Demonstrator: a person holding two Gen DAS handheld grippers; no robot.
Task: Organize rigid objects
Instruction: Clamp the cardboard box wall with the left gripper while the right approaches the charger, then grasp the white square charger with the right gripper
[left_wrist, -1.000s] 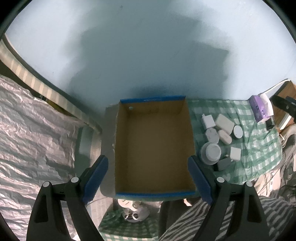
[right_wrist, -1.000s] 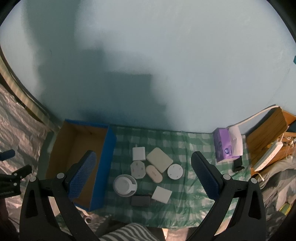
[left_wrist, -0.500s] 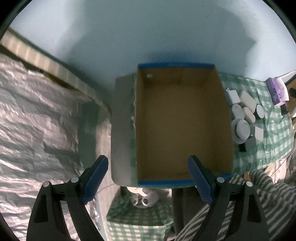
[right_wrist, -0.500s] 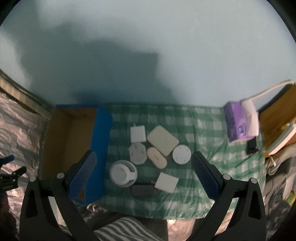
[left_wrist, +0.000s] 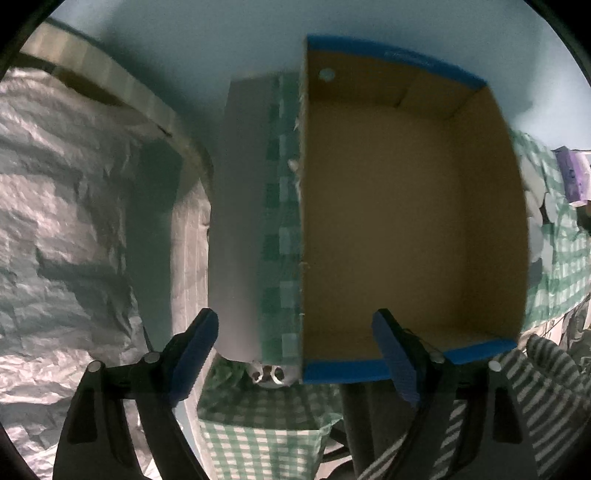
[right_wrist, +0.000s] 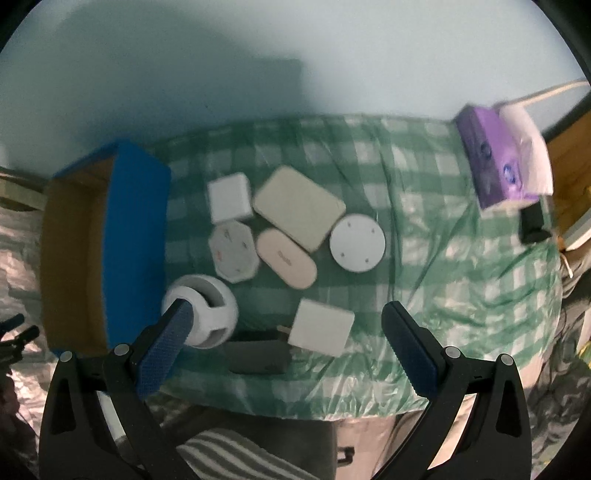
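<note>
Cardboard box lies bare beneath spread left claw.

The cardboard box is brown inside with blue edges. The tablecloth is green-and-white checked. The tissue box is purple.

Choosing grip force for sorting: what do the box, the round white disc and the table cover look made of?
Box: corrugated cardboard, matte brown inside, blue outside. Round white disc: probably hard plastic, smooth and matte, with four small marks. Table cover: likely thin plastic sheet, green check, creased and glossy.
</note>
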